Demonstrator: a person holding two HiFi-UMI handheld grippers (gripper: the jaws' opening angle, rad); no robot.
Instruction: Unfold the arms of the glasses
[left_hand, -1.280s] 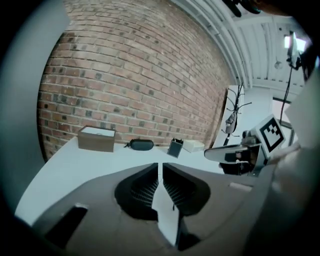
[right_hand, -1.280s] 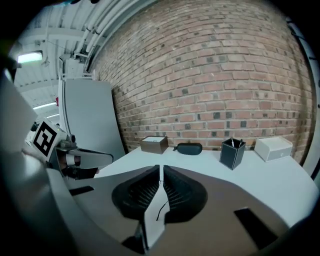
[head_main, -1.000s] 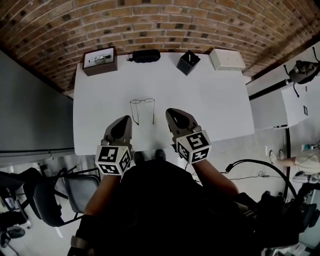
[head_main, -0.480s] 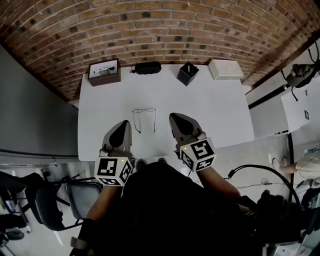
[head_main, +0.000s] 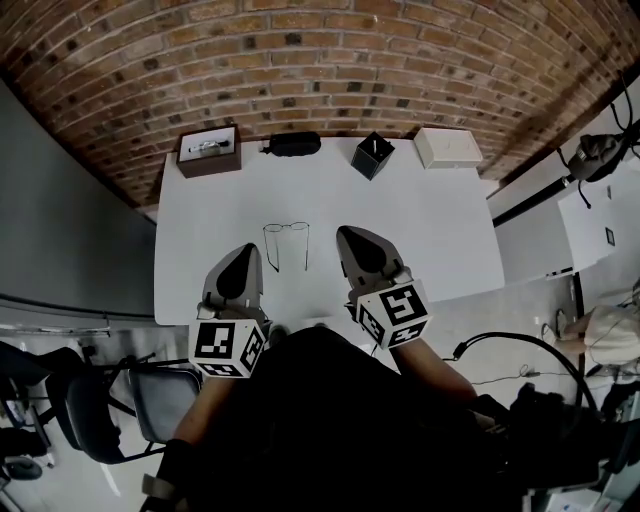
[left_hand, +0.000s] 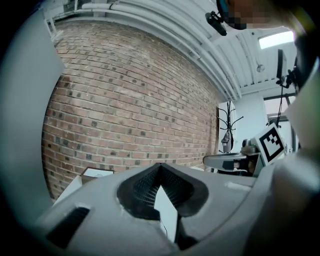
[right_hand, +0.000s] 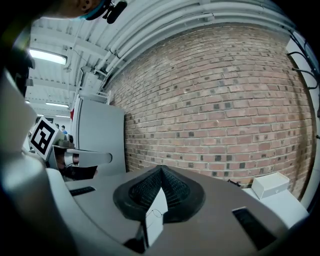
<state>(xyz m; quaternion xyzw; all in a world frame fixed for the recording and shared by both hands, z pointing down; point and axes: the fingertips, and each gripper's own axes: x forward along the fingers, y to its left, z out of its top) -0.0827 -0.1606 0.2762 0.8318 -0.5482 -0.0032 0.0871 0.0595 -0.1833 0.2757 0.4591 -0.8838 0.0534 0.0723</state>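
brown box (head_main: 209, 167) holds a pale item (head_main: 208, 147); glasses (head_main: 286, 229) lie outside the black case (head_main: 293, 144).

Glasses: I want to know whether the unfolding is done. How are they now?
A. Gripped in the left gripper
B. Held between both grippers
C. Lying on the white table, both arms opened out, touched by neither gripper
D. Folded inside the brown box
C: in the head view the glasses lie on the white table with both arms stretched toward the person, and the left gripper and right gripper are shut, empty and apart from them.
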